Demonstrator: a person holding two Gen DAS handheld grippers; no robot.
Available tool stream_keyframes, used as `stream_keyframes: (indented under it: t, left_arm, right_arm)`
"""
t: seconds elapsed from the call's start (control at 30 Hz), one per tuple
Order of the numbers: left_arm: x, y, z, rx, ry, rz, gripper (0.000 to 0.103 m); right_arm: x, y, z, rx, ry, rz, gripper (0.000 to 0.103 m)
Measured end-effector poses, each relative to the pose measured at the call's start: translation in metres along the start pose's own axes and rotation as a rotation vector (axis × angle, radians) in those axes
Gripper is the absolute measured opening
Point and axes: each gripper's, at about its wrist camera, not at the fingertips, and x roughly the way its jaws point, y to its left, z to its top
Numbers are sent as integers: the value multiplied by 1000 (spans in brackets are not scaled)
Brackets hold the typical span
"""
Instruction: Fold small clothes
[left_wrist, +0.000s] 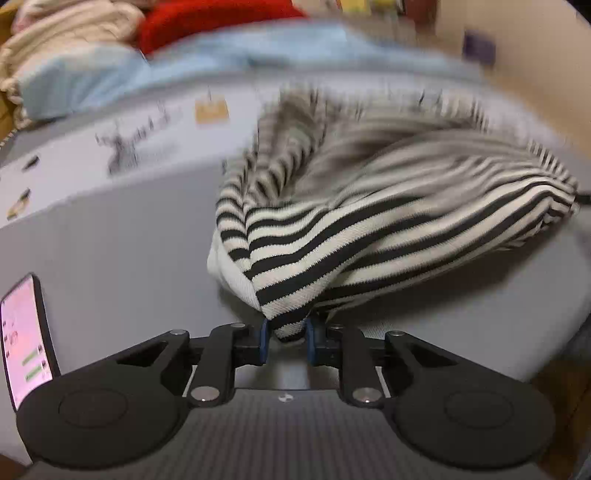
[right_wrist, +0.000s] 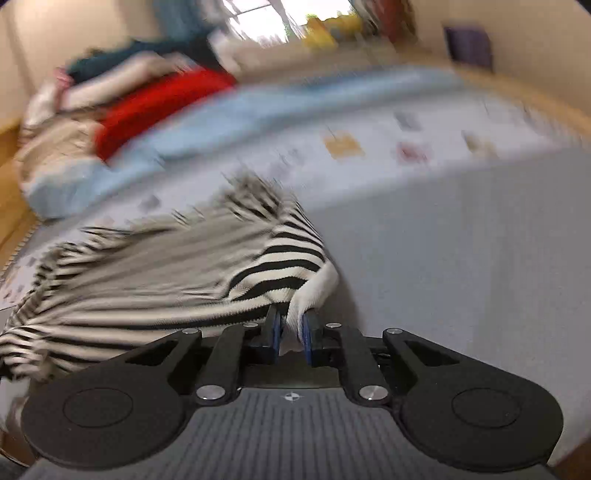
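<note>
The left gripper is clamped on a corner of the striped garment, its blue pads pinching a bunched fold of black-and-cream knit. The right gripper is likewise closed on cloth, gripping a plain white edge of the same garment between its pads.

Beyond both sets of fingers the garment sags and drapes over a smooth grey bed surface. In the left view it spreads ahead and to the right of the fingers; in the right view it trails ahead and to the left. The knit is ribbed with even horizontal stripes and a white hem; its farther part is smeared by motion blur.

Only the left view shows a phone with a lit pinkish screen, lying left of the fingers on the grey surface.

Farther on, the grey gives way to a pale printed sheet with small coloured motifs, then a light blue blanket. Behind it lies a heap holding a red knit and cream fabric. The right view alone shows a bright window and beige walls with a dark purple patch, all blurred.
</note>
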Motion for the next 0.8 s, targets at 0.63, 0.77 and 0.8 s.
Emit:
stream_keyframes:
  t: [0.63, 0.77, 0.8]
  left_arm:
    - [37, 26, 143, -81, -189, -13, 95]
    - [88, 22, 163, -83, -127, -40, 95]
    - [94, 20, 165, -68, -125, -53, 92]
  right_arm:
    - [50, 21, 102, 135, -111, 66, 67]
    - [101, 55, 123, 21, -83, 39, 72]
    - [112, 60, 124, 4, -70, 29, 73]
